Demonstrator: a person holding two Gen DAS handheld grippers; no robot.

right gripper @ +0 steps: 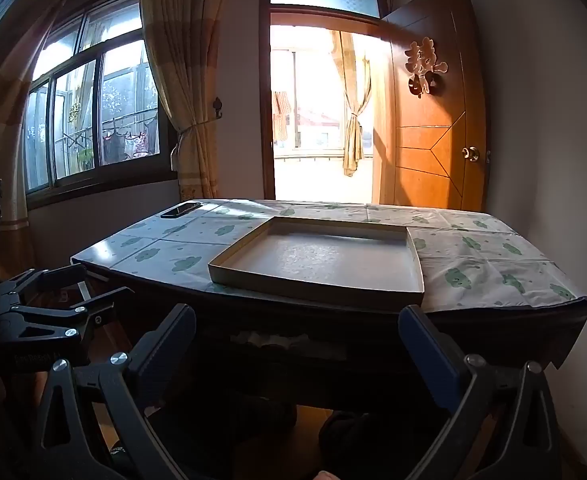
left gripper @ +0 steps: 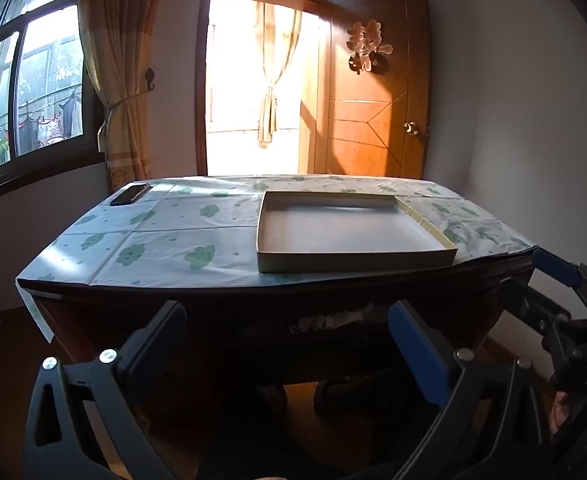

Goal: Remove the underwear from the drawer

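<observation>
While sun floods the doorway (right gripper: 317, 120), cloud-print tablecloth (right gripper: 493, 256), shallow tray (right gripper: 317, 284) (both grippers (left gripper: 289, 344) (right gripper: 297, 344) spread, empty-jawed).

Left gripper (left gripper: 287, 322) with jaws spread wide and nothing between them, tilted slightly downward, right gripper (right gripper: 297, 326) likewise wide open and empty, angled a little down, the two held side by side, apart, neither touching anything
</observation>
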